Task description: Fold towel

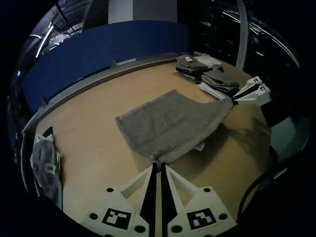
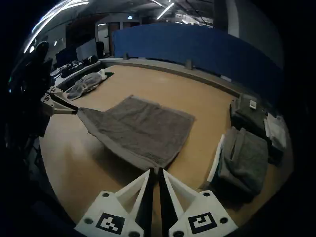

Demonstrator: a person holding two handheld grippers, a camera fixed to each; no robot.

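Observation:
A grey towel [image 1: 170,122] lies spread on the wooden table [image 1: 91,130], its near edge lifted off the surface. My left gripper [image 1: 157,165] is shut on one near corner of it. My right gripper [image 2: 155,170] is shut on the other near corner of the towel [image 2: 138,126]. The left gripper view also has the right gripper [image 1: 235,100] at the towel's right corner. In the right gripper view the left gripper [image 2: 75,110] holds the towel's left corner. The far half of the towel rests flat.
Stacks of folded towels [image 1: 205,71] stand at the far right of the table, also seen as folded towels [image 2: 245,158] in the right gripper view. A crumpled grey cloth [image 1: 45,166] lies at the left edge. A blue partition [image 1: 102,51] runs along the far side.

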